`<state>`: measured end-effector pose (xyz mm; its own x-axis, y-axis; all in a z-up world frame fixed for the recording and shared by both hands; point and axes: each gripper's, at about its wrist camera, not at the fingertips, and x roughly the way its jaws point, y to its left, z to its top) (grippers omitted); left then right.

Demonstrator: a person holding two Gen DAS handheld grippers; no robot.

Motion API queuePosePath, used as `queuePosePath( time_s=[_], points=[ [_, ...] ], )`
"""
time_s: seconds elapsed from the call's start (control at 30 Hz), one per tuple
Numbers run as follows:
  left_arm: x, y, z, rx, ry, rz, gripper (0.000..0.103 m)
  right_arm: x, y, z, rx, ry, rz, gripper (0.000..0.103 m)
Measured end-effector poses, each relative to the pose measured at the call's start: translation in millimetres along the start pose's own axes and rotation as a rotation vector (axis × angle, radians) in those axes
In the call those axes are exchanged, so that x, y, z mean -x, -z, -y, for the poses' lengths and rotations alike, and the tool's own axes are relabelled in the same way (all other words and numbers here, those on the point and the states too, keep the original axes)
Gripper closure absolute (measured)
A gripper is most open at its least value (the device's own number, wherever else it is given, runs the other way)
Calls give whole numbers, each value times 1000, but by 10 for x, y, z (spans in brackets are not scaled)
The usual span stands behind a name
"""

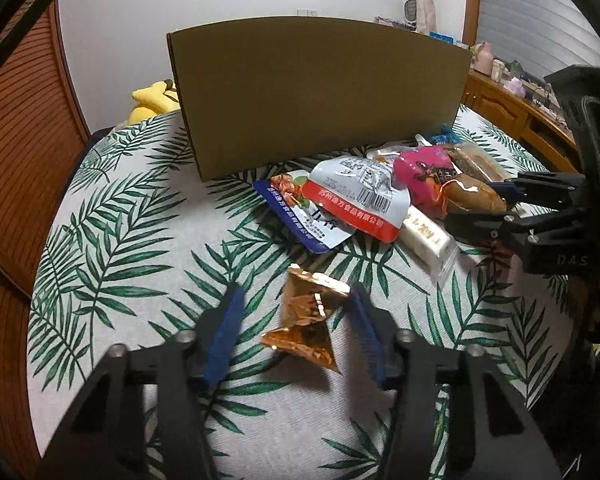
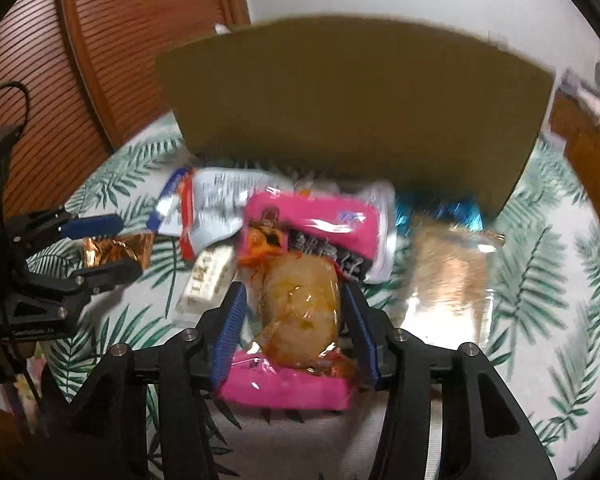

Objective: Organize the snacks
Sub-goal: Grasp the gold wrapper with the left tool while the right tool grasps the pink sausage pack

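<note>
Copper foil on the small packet [image 1: 306,318], lower centre of the left wrist view, looks slick and crumpled. The left gripper [image 1: 296,334] straddles it w/ jaws apart: right pad at or near the foil edge, left pad clear of it, so nothing is gripped yet. Risk: the foil slides or folds flat if squeezed on a corner, and the packet spins out.

In the right wrist view, the right gripper [image 2: 290,330] is also part open, jaws either side of a clear-wrapped brown snack [image 2: 300,312] lying on a pink packet [image 2: 288,388]; can't tell if the pads touch, the frame is blurred. Risk: closing here could catch the pink wrapper underneath too and drag both, or nudge the white bar [image 2: 206,284] just to the left.

The rest of the snacks sit piled mid-frame on the leaf-print desk [image 1: 140,208], just in front of the cardboard box [image 1: 320,96]. The box wall stands tall at upper centre, opening not visible, so any lift needs to clear it or the snack hits the cardboard. The grippers are close together; they could bump.
</note>
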<state>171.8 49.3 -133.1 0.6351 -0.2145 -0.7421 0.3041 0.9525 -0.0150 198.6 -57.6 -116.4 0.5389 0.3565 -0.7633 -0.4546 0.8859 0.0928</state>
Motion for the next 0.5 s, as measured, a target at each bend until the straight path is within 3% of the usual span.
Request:
queuePosePath(
  time_s=[0.13,0.5],
  points=[
    [11,-9,42,-10,5,-5,77,4,-4,34,-14,-17,3,52],
    [153,27,102,57,15,0,80,53,20,99,-28,-32,14,52]
  ],
)
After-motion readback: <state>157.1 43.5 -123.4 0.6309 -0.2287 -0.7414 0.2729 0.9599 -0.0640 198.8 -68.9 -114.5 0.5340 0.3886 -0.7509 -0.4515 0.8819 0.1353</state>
